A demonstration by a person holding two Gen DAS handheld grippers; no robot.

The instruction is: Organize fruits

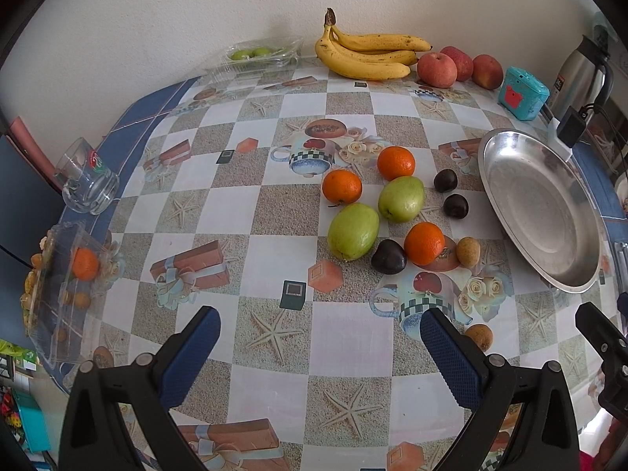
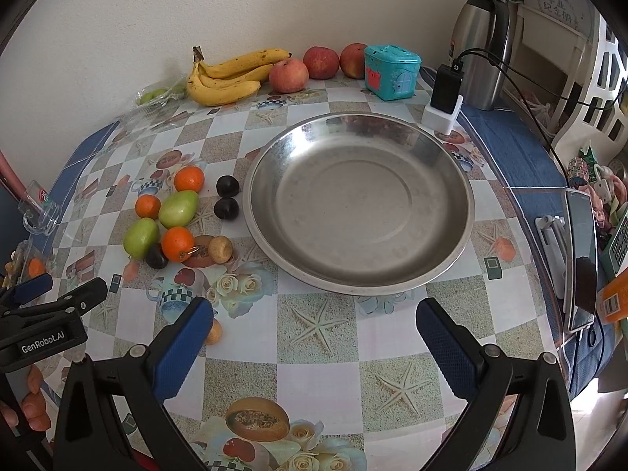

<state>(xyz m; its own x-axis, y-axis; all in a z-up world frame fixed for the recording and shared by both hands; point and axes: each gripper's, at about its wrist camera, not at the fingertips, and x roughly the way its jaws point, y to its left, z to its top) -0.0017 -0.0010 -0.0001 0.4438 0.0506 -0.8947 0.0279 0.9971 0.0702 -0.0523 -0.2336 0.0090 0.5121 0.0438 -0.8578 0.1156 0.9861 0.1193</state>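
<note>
Small brown fruit [image 2: 214, 332]: partly hidden behind a blue finger pad [image 2: 181, 347].
Phone [image 2: 581, 259]: lower end cut by glare.
Clear box contents [image 1: 59, 286]: blurred through plastic.
Thermos label [image 1: 559, 83]: too small to read.
Left gripper [image 2: 59, 298]: cut off by frame edge.
</note>
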